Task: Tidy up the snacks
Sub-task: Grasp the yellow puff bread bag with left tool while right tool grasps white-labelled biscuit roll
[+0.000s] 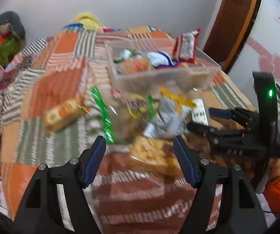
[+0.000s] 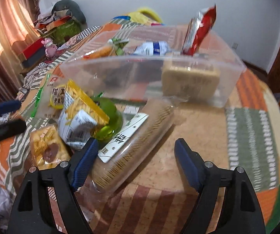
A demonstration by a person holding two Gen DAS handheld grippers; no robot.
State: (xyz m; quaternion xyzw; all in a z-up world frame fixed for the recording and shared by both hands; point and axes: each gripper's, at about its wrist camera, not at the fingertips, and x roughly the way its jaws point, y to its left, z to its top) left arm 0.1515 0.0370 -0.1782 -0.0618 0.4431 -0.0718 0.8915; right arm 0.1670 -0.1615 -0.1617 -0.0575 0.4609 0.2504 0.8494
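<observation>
A clear plastic bin (image 2: 225,89) stands on the bed and holds several snacks, among them a red packet (image 2: 200,31) standing upright and a pale cracker block (image 2: 190,80). It also shows in the left wrist view (image 1: 159,76). In front of it lies a pile of loose snacks: a yellow packet (image 2: 85,105), a clear cracker sleeve (image 2: 140,144) and a cookie packet (image 2: 46,146). My right gripper (image 2: 136,152) is open, its left pad beside the cracker sleeve. My left gripper (image 1: 140,150) is open above a cookie packet (image 1: 151,156). An orange biscuit roll (image 1: 64,115) lies apart at the left.
The bed has a patchwork cover (image 2: 254,128) of orange, green and striped squares. Clothes and boxes (image 2: 62,23) are piled at the far left by a curtain. The right gripper's body (image 1: 243,132) shows at the right of the left wrist view. A wooden door (image 1: 235,19) stands behind.
</observation>
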